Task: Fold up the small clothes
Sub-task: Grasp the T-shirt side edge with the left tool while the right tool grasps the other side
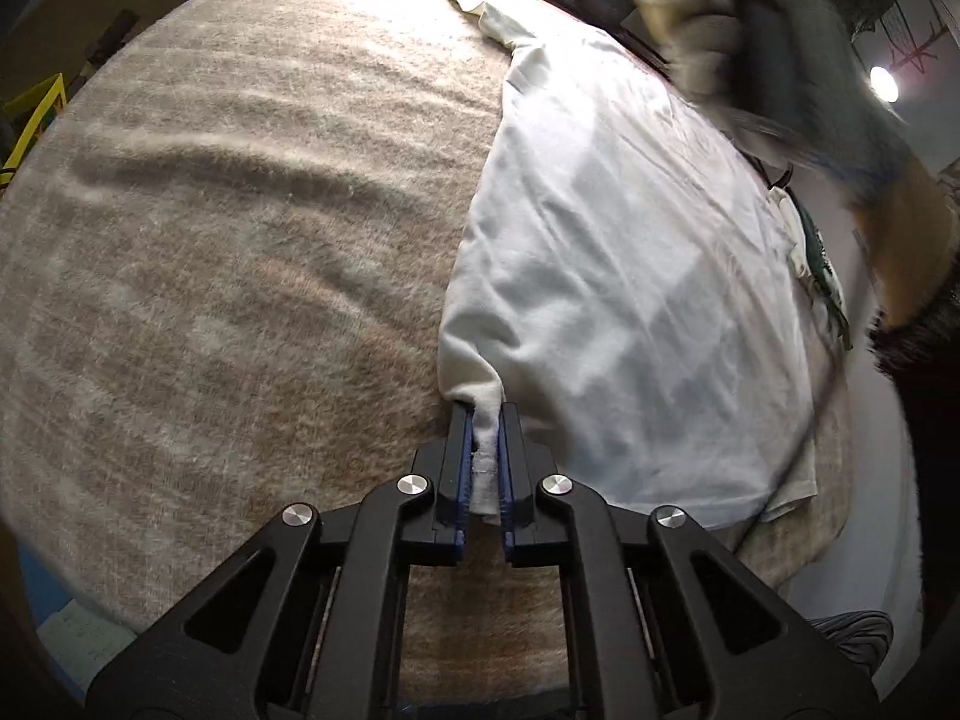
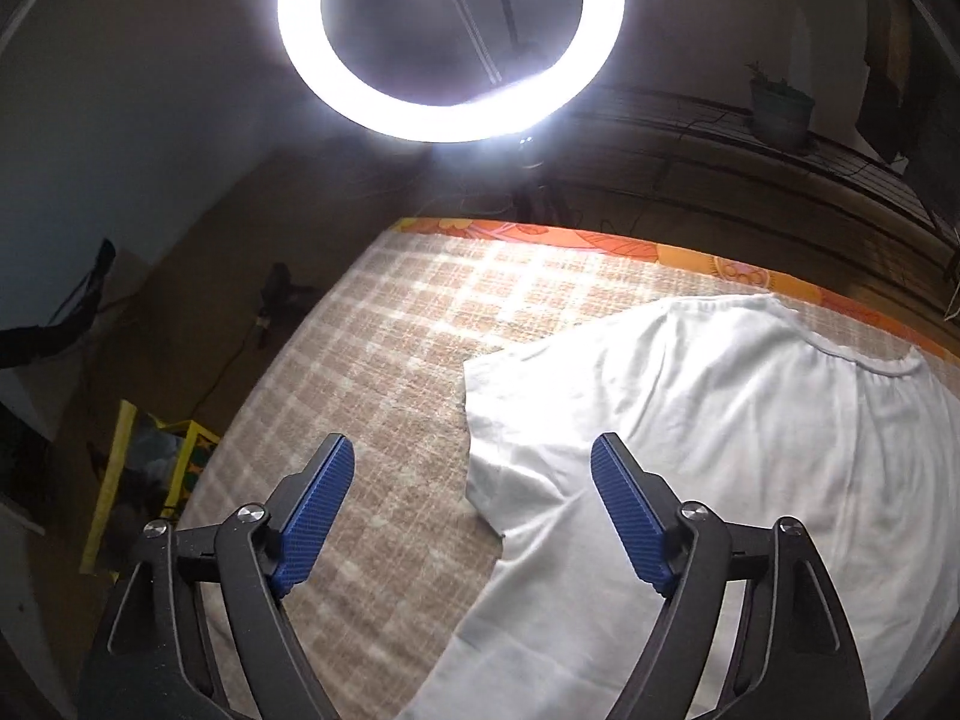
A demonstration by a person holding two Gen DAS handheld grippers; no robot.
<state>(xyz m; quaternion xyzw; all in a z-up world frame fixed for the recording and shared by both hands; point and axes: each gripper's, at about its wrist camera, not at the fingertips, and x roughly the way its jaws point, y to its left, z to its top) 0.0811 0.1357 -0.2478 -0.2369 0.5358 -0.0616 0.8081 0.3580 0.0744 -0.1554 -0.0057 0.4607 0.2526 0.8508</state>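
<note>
A white T-shirt [image 1: 624,276] lies spread on a beige checked blanket [image 1: 240,240]. My left gripper [image 1: 485,420] is shut on a bunched corner of the shirt's near edge, the cloth pinched between its blue pads. In the right wrist view the same shirt [image 2: 720,450] lies flat with its sleeve [image 2: 510,408] toward the left and its neckline [image 2: 864,360] at the far right. My right gripper [image 2: 471,456] is open and empty, hovering above the sleeve edge. The right hand and gripper show blurred in the left wrist view [image 1: 750,30], above the shirt's far side.
A bright ring light [image 2: 450,36] on a stand hangs beyond the bed's far edge. An orange patterned border [image 2: 660,252] marks that edge. A yellow-framed object [image 2: 150,480] stands on the floor at left. A dark printed garment [image 1: 822,264] lies at the shirt's right side.
</note>
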